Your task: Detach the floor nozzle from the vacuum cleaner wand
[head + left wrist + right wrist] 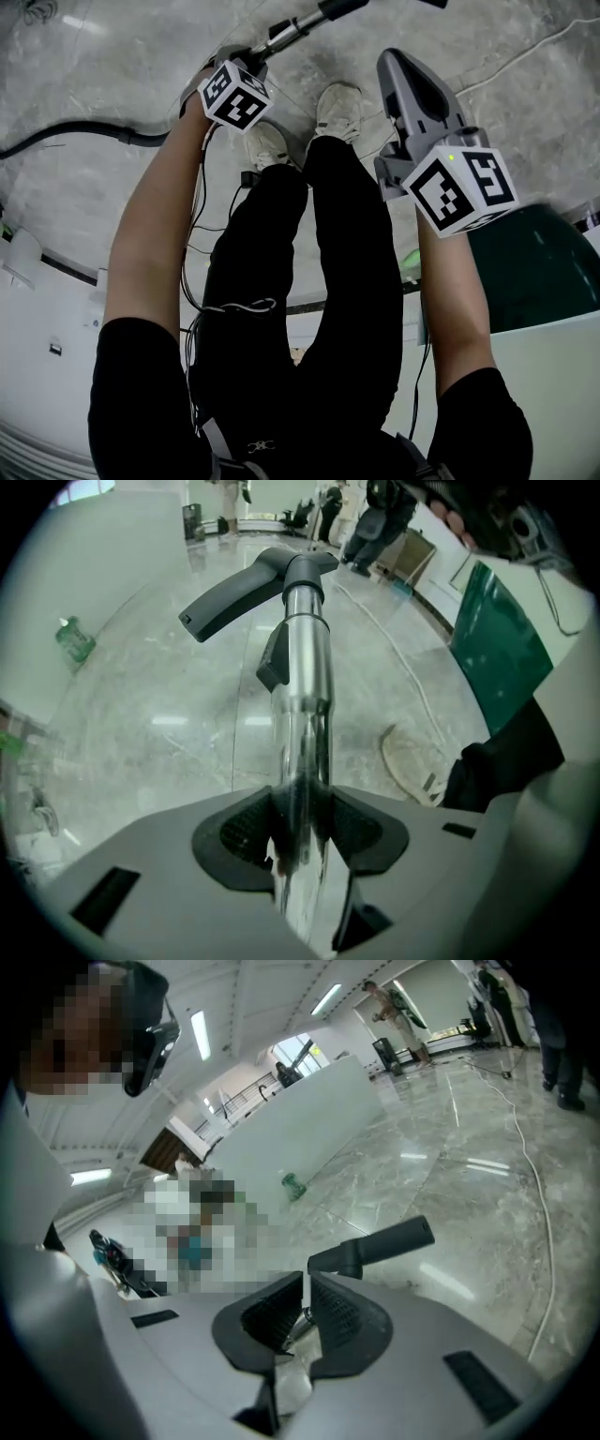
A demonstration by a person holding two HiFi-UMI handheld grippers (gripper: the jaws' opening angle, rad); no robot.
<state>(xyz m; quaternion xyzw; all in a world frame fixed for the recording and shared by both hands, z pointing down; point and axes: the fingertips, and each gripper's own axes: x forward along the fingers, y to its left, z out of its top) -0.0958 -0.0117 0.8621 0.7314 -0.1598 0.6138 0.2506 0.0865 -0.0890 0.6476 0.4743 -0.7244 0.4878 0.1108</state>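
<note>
The vacuum wand [302,696] is a shiny metal tube that runs up between my left gripper's [302,832] jaws to a dark curved handle [246,591]. The black pads [242,832] sit tight against the tube on both sides. In the head view the left gripper [246,56] points down at the floor and holds the wand [291,30], which slants to the upper right. My right gripper [394,58] hangs beside it, apart from the wand. Its jaws [306,1309] are shut with nothing between them; the handle [375,1245] lies beyond them. No floor nozzle shows in any view.
The person's white shoes [337,108] stand on grey marble floor between the grippers. A black hose [84,129] lies at the left, a white cord [525,56] at the upper right. A dark green panel [534,272] stands at the right. A green bottle [73,639] sits by a white wall.
</note>
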